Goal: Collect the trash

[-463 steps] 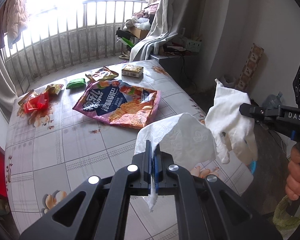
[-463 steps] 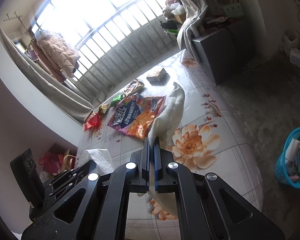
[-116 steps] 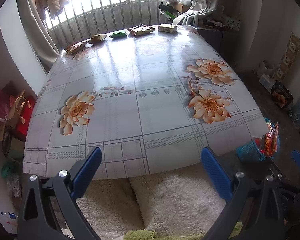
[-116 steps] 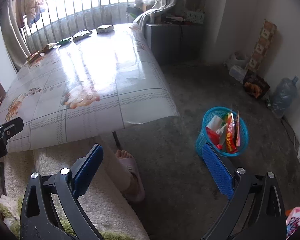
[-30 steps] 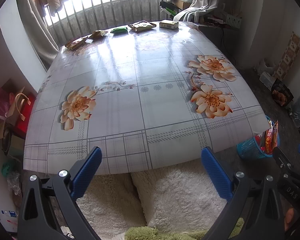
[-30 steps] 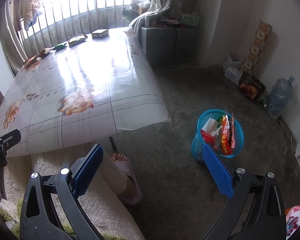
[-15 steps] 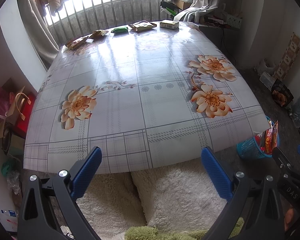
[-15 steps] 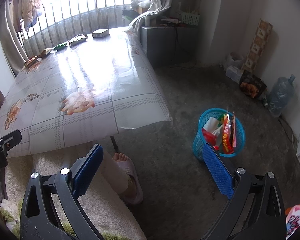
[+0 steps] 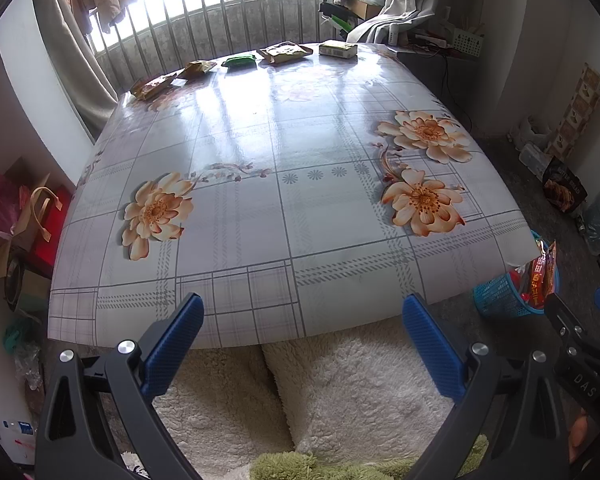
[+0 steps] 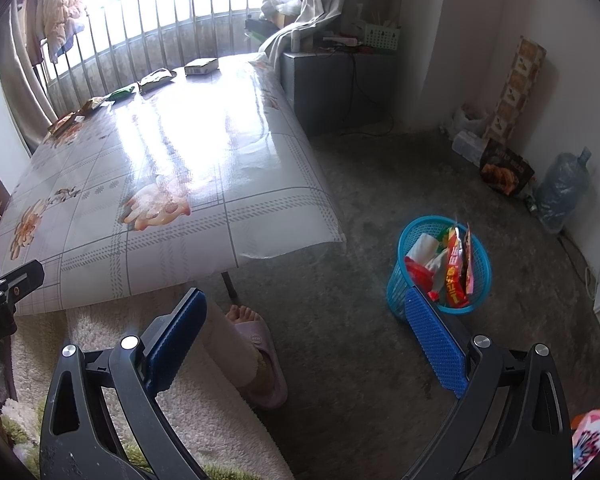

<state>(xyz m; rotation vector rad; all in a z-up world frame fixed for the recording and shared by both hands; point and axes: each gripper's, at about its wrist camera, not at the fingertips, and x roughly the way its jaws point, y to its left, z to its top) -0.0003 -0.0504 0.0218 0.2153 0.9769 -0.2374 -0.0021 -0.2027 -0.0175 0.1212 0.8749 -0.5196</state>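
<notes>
Two tools hang empty at the near edge of the desk (image 9: pixel 284 168), each with its blue pads spread wide and nothing between them. The left tool (image 9: pixel 302 344) faces straight across the flowered cloth, low over the person's fleecy lap, which looks like a rest pose between pickups. The right tool (image 10: pixel 302 328) is turned off to the side, toward the floor and the blue basket (image 10: pixel 404 280), probably because that is where collected pieces get dropped.

That basket stands on the floor just off the desk's near right corner, within easy reach of the right arm. It already holds a white crumpled tissue (image 10: pixel 422 246), something red and crumpled, and a tall orange-red snack bag (image 10: pixel 456 268) that pokes above the rim.

Remaining trash sits in a row along the far edge of the desk, by the window rail: a brownish wrapper (image 9: pixel 154 85) at the left, a second small wrapper (image 9: pixel 198 68), a green packet (image 9: pixel 240 60), a flat tan packet (image 9: pixel 286 51), and a small yellow-green box (image 9: pixel 337 49) at the right end. All five lie well apart from both tools, so I judge the next pickup needs a long reach across the bare cloth. The near and middle parts of the desk carry nothing.
</notes>
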